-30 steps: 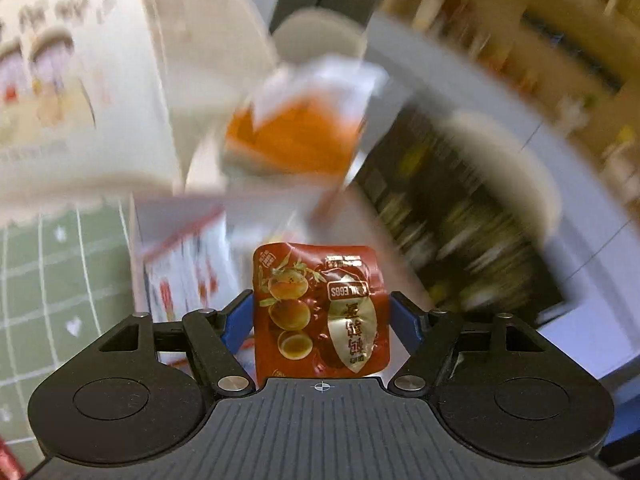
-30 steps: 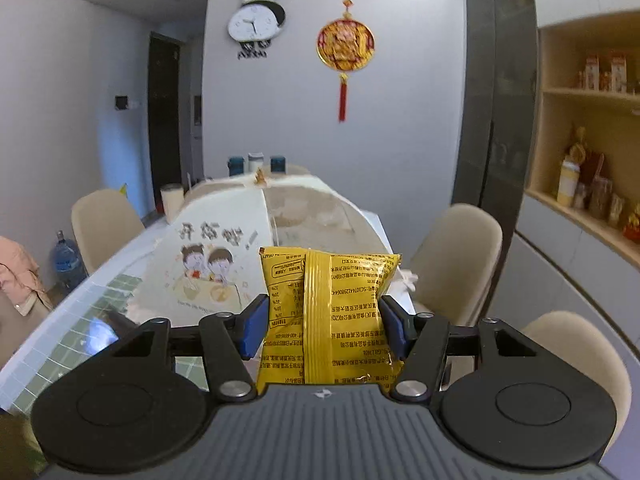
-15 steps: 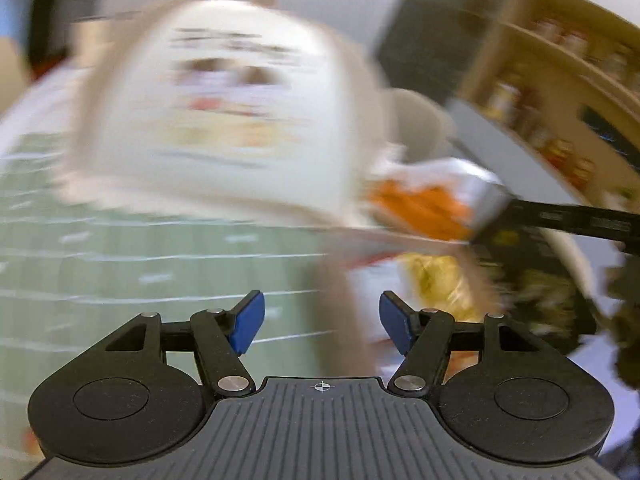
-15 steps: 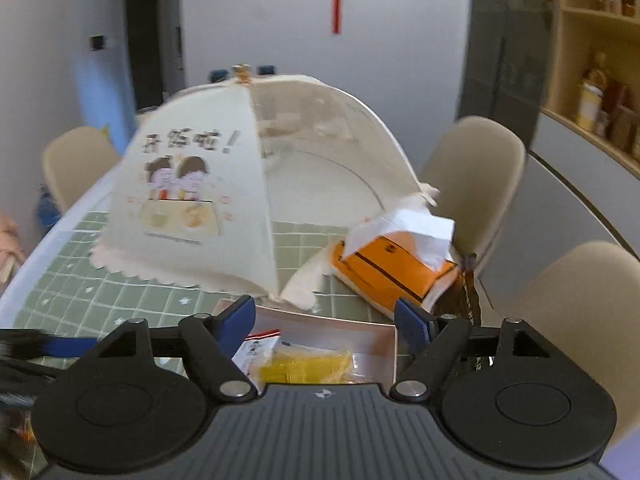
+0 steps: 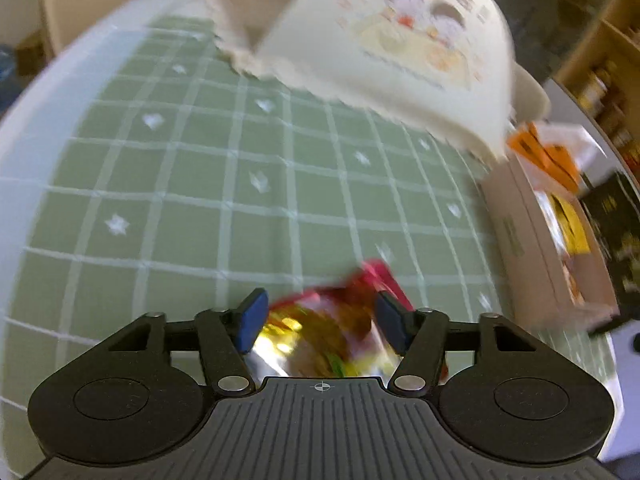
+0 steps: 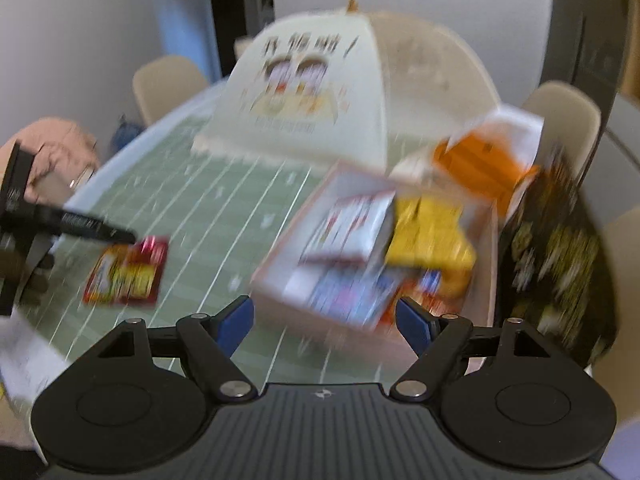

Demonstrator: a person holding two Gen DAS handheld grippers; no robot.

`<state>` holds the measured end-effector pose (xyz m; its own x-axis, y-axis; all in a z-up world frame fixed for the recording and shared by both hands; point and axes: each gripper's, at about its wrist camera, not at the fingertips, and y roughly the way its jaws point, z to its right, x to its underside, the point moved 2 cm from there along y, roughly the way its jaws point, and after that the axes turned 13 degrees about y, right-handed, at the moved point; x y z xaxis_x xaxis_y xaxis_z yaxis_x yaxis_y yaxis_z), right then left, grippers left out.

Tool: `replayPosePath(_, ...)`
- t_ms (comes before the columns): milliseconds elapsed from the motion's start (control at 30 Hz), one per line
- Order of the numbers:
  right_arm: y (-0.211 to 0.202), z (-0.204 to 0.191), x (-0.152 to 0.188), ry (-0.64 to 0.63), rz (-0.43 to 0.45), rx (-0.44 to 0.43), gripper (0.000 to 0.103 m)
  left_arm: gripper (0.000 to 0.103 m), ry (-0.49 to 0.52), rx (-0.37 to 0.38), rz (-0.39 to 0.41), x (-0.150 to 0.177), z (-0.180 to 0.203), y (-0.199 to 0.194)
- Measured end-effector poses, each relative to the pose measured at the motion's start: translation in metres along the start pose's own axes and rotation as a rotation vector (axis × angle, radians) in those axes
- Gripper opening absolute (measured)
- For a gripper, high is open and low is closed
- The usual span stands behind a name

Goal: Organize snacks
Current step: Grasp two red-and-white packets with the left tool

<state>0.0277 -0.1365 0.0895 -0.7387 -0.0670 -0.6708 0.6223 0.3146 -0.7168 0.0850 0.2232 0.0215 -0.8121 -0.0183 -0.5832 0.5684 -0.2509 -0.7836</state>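
A red and yellow snack packet (image 5: 332, 328) lies flat on the green checked tablecloth (image 5: 200, 168). My left gripper (image 5: 322, 312) is low over it, jaws closing with the packet between the blue pads; blur hides any contact. The right wrist view shows that packet (image 6: 128, 272) at the left, with the left gripper's black fingers (image 6: 96, 230) at its far edge. A pale cardboard box (image 6: 280, 272) holds a yellow packet (image 6: 428, 236), a white and red packet (image 6: 352, 220) and more snacks. My right gripper (image 6: 326, 316) hangs open over the box's near edge, holding nothing.
A cream mesh food cover (image 6: 320, 80) stands behind the box. An orange tissue pack (image 6: 480, 160) sits at the box's far end and a black patterned bag (image 6: 560, 248) on its right. Beige chairs (image 6: 560, 120) ring the table. The box (image 5: 532, 240) is right of my left gripper.
The left gripper let go of a red egg packet and swung left to the red and yellow packet. The right gripper dropped its yellow packet into the box, opened and sank towards it.
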Motion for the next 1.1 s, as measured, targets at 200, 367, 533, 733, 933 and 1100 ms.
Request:
replayPosePath(200, 0.008, -0.01, 0.035, 0.013, -0.076, -0.01, 0.079, 0.062, 0.047, 0.156, -0.053, 0.029, 0.051, -0.01)
replayPosePath(367, 0.021, -0.023, 0.051, -0.008, -0.105, -0.004, 0.079, 0.062, 0.024, 0.264, -0.07, 0.053, 0.088, -0.013)
replayPosePath(533, 0.024, -0.015, 0.083, -0.009, -0.174, 0.044, 0.079, 0.06, 0.022, 0.136, -0.074, 0.057, 0.104, -0.023)
replayPosePath(733, 0.0, 0.009, 0.095, 0.052, -0.134, 0.094, 0.079, 0.06, 0.022, 0.278, -0.187, 0.059, 0.155, -0.025)
replayPosePath(933, -0.03, 0.06, 0.089, 0.21, -0.02, 0.198, 0.079, 0.06, -0.009, 0.382, -0.344, 0.067, 0.22, 0.014)
replayPosePath(1100, -0.051, 0.087, 0.111, 0.33, 0.036, 0.278, 0.079, 0.06, 0.142, 0.249, -0.278, 0.052, 0.257, 0.029)
